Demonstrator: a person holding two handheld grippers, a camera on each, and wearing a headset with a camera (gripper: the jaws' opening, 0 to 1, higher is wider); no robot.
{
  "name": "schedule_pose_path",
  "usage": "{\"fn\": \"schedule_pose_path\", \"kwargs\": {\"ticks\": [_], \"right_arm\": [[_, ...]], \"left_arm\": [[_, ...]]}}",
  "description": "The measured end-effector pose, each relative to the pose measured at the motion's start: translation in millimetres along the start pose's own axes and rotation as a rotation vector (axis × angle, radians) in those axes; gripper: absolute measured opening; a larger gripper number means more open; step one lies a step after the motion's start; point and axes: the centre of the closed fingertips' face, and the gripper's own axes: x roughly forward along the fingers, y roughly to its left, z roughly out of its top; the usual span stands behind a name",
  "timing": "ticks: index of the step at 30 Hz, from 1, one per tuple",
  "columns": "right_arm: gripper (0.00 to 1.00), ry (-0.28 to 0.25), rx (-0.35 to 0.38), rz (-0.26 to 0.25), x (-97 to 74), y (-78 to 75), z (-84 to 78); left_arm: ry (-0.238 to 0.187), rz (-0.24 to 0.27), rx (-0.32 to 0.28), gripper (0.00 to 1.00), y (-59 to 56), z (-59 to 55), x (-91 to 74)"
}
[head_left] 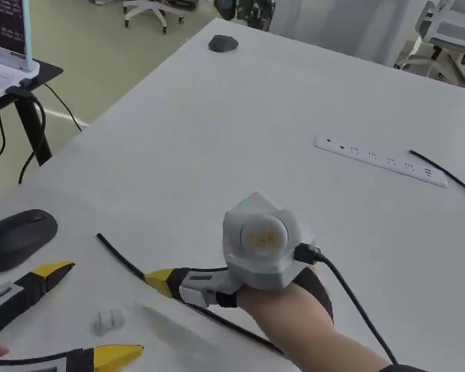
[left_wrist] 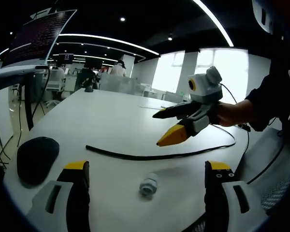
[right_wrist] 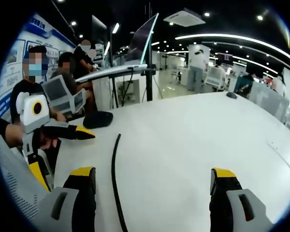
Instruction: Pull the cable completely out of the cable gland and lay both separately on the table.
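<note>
Thin black cable and small white cable gland are lying apart; left gripper and right gripper are gaping wide, empty.

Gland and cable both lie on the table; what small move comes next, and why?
Probably draw the left gripper back, jaws open. The cable gland lies loose between its open jaws, apart from the black cable beyond it. The right gripper is open too and holds nothing, so nothing seems left to separate.
</note>
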Motion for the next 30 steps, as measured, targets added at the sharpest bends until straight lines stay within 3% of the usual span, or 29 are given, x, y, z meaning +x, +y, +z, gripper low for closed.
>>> {"fn": "schedule_pose_path", "kwargs": {"ticks": [4, 9, 12, 14, 16, 17, 18, 21, 23, 26, 30], "right_arm": [[1.00, 0.003, -0.009, -0.037, -26.2, -9.6, 0.0], [1.00, 0.025, 0.031, -0.130, -73.2, -39.6, -6.5], [1.00, 0.056, 0.041, -0.149, -103.8, -51.6, -14.9], [1.00, 0.097, 0.083, -0.163, -124.1, -58.7, -25.4], [1.00, 0.118, 0.122, -0.214, -151.4, -72.1, -35.0], [1.00, 0.097, 0.154, -0.237, -167.2, -78.1, -37.4], [1.00, 0.096, 0.178, -0.264, -178.9, -83.3, -41.4], [1.00, 0.111, 0.254, -0.314, -217.4, -94.9, -64.0], [1.00, 0.097, 0.264, -0.311, -240.7, -99.0, -77.9], [1.00, 0.181, 0.351, -0.308, -274.2, -99.7, -120.5], [1.00, 0.193, 0.372, -0.345, -302.4, -98.2, -146.2]], "left_arm": [[-0.009, -0.022, -0.015, 0.99, -5.2, 13.3, 1.3], [0.042, -0.044, 0.005, 0.99, -13.6, 24.6, 7.8], [0.091, -0.061, 0.023, 0.99, -21.8, 27.8, 11.6], [0.117, -0.069, 0.049, 0.99, -27.2, 29.9, 15.3], [0.161, -0.071, 0.121, 0.99, -31.9, 30.0, 19.2], [0.187, -0.056, 0.150, 0.99, -33.2, 30.4, 20.8], [0.170, -0.055, 0.150, 0.99, -37.0, 35.2, 23.0], [0.165, -0.067, 0.117, 0.99, -47.2, 43.0, 29.1], [0.186, -0.081, 0.148, 0.99, -54.6, 42.9, 34.1], [0.206, -0.104, 0.175, 0.99, -65.9, 43.9, 39.6], [0.211, -0.125, 0.189, 0.99, -78.1, 47.8, 44.0]]}}
